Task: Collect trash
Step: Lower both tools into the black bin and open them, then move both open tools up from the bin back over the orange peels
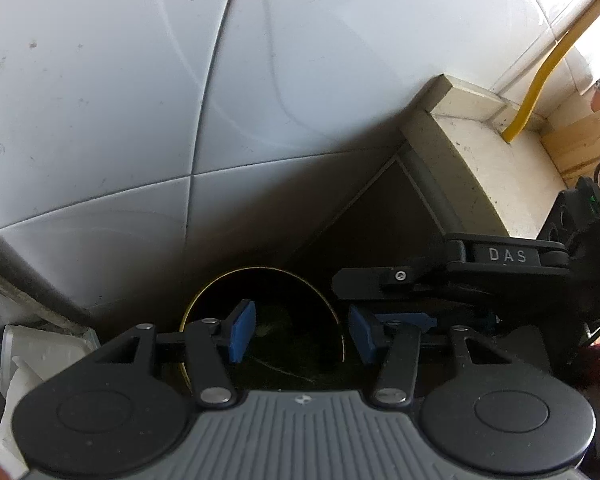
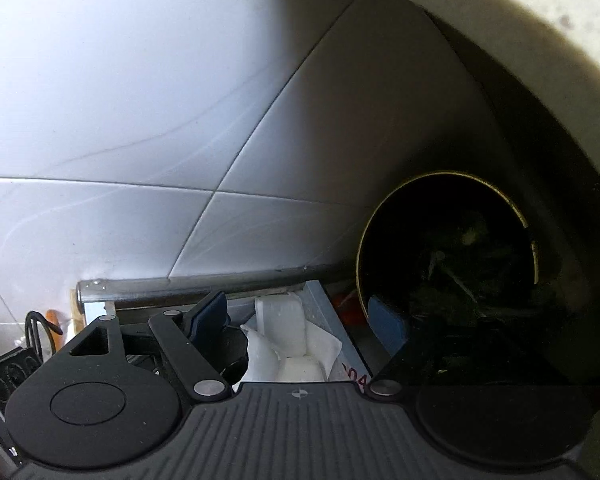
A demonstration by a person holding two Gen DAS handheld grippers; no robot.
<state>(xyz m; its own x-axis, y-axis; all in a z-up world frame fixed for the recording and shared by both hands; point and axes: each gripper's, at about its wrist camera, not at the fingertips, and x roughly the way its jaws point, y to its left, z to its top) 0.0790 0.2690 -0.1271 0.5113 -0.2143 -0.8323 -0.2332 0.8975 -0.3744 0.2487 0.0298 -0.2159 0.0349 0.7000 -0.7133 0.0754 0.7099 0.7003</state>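
Partway, judging by dark scraps already down in the gold-rimmed bin [image 1: 260, 320]: left gripper [image 1: 302, 336] spread empty over its mouth, right gripper [image 2: 300, 332] spread around white crumpled trash [image 2: 288, 344] beside it.

Trash bin [image 1: 260, 280]: round, dark, thin gold-coloured rim, open top, standing on grey tiled floor in a shadowed corner by a wall base. Inside: dark, murky contents [image 2: 460, 256], few pale scraps, details unreadable. White crumpled plastic trash [image 2: 288, 344] lies just beside it.
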